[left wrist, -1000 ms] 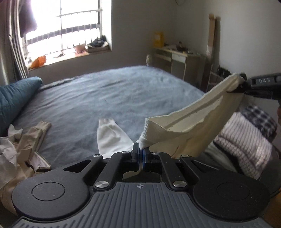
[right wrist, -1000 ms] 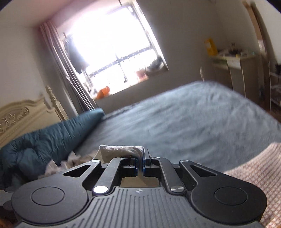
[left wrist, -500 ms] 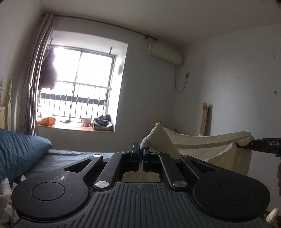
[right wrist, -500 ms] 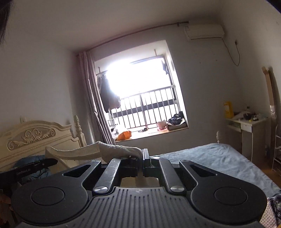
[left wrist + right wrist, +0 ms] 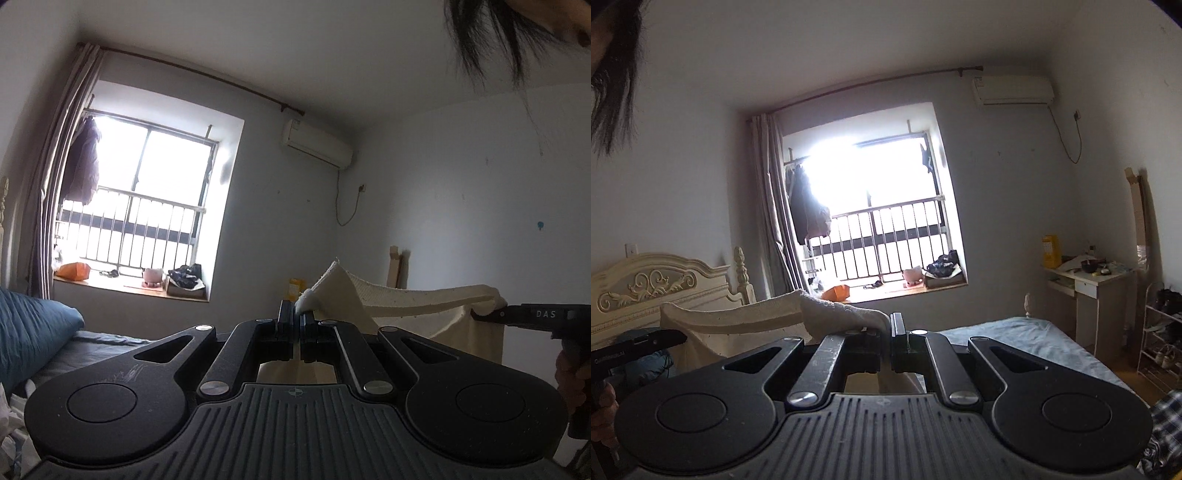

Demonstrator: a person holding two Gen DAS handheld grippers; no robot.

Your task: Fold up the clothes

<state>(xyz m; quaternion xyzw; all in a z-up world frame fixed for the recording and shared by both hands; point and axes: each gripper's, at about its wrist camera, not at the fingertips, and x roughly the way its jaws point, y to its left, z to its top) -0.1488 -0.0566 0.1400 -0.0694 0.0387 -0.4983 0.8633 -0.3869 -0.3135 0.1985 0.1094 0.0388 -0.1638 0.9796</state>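
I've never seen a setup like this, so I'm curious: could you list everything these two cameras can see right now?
cream garment: one, cream, stretched in the air between both tools
bed: one, blue-grey cover, below the window
headboard: one, cream, carved, far left in the right view
pillow: one, teal, on the bed
window: one, barred, bright, back wall
curtain: one, grey, beside the window
air conditioner: one, white, high on the wall
desk: one, white, cluttered, right of the bed
shoe rack: one, right edge
left gripper: black, jaws shut on one garment corner
right gripper: black, jaws shut on another corner
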